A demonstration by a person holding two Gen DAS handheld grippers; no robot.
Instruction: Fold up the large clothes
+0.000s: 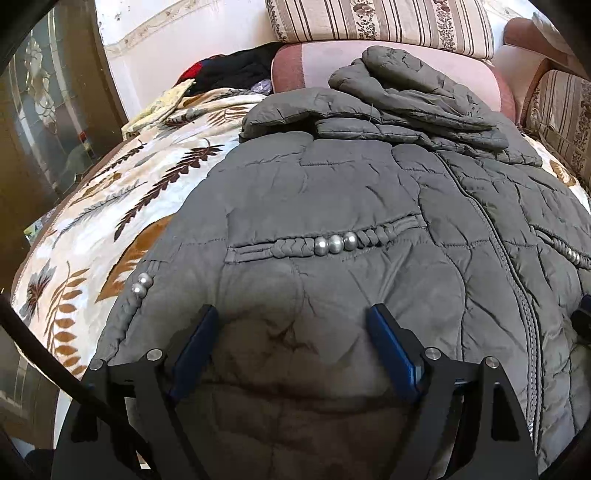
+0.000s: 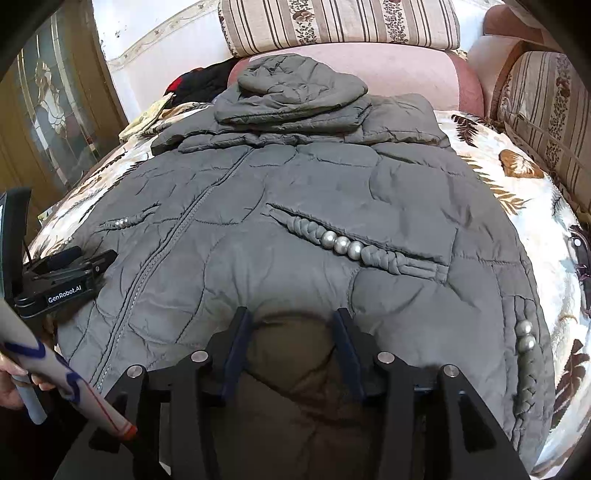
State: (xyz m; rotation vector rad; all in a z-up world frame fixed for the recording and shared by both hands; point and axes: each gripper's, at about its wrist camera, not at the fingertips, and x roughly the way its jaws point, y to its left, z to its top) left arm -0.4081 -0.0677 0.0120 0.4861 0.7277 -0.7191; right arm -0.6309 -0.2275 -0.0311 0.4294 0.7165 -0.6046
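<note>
A grey quilted jacket [image 1: 351,192] lies front up on a leaf-patterned blanket, zipper closed, hood and sleeves folded at the far end. It also shows in the right wrist view [image 2: 314,184]. My left gripper [image 1: 291,314] is open, its blue-padded fingers [image 1: 195,347] straddling the jacket's near hem on its left half. My right gripper [image 2: 291,317] is open, fingers [image 2: 347,350] straddling the near hem on the right half. The left gripper's body [image 2: 62,280] shows at the jacket's left edge in the right wrist view.
The blanket [image 1: 110,206] covers a sofa seat. Striped cushions [image 2: 340,22] and a pink backrest [image 2: 406,66] stand behind. Dark clothes [image 1: 236,70] lie at the far left. A glass-panelled door [image 1: 48,110] is on the left. Eyeglasses [image 2: 581,254] lie at the right.
</note>
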